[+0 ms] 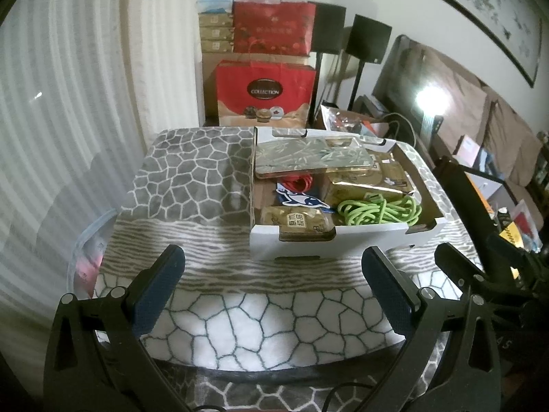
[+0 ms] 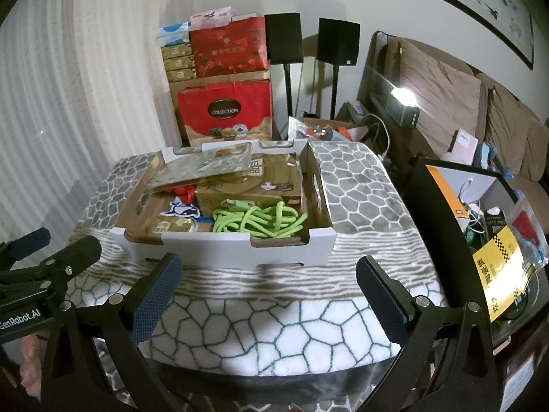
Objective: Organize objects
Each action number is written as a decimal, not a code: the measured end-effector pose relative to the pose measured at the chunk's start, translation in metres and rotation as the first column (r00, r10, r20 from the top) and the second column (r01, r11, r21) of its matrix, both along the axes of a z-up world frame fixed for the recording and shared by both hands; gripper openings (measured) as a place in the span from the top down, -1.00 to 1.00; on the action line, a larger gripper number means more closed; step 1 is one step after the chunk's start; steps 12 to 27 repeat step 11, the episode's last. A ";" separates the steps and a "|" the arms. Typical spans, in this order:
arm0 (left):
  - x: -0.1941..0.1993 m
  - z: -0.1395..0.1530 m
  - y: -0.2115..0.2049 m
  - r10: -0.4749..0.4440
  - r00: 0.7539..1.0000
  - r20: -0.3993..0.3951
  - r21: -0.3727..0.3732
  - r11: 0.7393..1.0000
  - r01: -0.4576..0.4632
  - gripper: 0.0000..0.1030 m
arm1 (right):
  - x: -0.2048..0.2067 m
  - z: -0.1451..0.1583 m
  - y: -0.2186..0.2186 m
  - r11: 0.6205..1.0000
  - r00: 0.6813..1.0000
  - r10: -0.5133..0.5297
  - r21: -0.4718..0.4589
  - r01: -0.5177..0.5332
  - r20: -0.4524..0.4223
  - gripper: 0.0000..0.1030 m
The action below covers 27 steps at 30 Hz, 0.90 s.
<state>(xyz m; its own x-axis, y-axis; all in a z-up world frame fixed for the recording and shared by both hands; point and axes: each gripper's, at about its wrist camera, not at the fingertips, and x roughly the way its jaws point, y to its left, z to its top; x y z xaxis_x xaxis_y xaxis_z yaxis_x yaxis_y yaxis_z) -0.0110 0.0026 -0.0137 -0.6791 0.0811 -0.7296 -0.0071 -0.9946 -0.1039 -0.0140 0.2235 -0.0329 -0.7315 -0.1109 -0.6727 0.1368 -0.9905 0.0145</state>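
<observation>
A white cardboard tray [image 1: 329, 245] [image 2: 219, 250] stands on a table covered with a stone-patterned blanket [image 1: 192, 178] [image 2: 360, 192]. Inside lie a coiled green cable [image 1: 377, 211] [image 2: 257, 221], a bamboo-print flat box [image 1: 308, 158] [image 2: 202, 166], gold packets [image 1: 298, 223] [image 2: 250, 189], a red coiled cord [image 1: 298, 182] and a whale sticker [image 1: 302, 199] [image 2: 183, 210]. My left gripper [image 1: 272, 267] hangs open in front of the tray, holding nothing. My right gripper [image 2: 269, 274] is open too, just short of the tray's front wall. The right gripper's black frame [image 1: 480, 261] shows in the left wrist view.
Red gift bags [image 1: 266, 92] [image 2: 224, 113] and gold boxes are stacked behind the table. Two black speakers on stands [image 1: 367, 39] [image 2: 338, 43] stand by the wall. A sofa with cushions [image 2: 446, 103] and a cluttered side table [image 2: 497, 226] sit at the right. A curtain [image 1: 68, 103] hangs left.
</observation>
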 end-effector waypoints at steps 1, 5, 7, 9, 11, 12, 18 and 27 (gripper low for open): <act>0.000 0.000 0.000 -0.001 1.000 -0.001 -0.002 1.000 0.001 -0.99 | 0.000 0.000 0.000 1.000 1.000 0.000 0.000 0.000 -0.001 -0.99; 0.001 0.000 0.000 0.004 1.000 -0.005 -0.004 1.000 -0.004 -0.99 | 0.000 0.000 0.000 1.000 1.000 0.000 -0.003 0.000 0.002 -0.99; 0.002 0.000 0.001 0.010 1.000 -0.010 -0.012 1.000 -0.010 -0.99 | 0.000 0.000 0.001 1.000 1.000 0.001 0.001 -0.001 0.000 -0.99; 0.002 0.000 0.001 0.013 1.000 -0.008 -0.011 1.000 -0.013 -0.99 | 0.000 0.000 0.001 1.000 1.000 0.002 0.000 -0.002 0.000 -0.99; 0.002 0.000 0.002 0.014 1.000 -0.004 -0.014 1.000 -0.014 -0.99 | 0.000 0.000 0.001 1.000 1.000 0.001 -0.002 -0.001 0.000 -0.99; 0.002 0.000 0.002 0.014 1.000 -0.004 -0.014 1.000 -0.014 -0.99 | 0.000 0.000 0.001 1.000 1.000 0.001 -0.002 -0.001 0.000 -0.99; 0.002 0.000 0.002 0.014 1.000 -0.004 -0.014 1.000 -0.014 -0.99 | 0.000 0.000 0.001 1.000 1.000 0.001 -0.002 -0.001 0.000 -0.99; 0.002 0.000 0.002 0.014 1.000 -0.004 -0.014 1.000 -0.014 -0.99 | 0.000 0.000 0.001 1.000 1.000 0.001 -0.002 -0.001 0.000 -0.99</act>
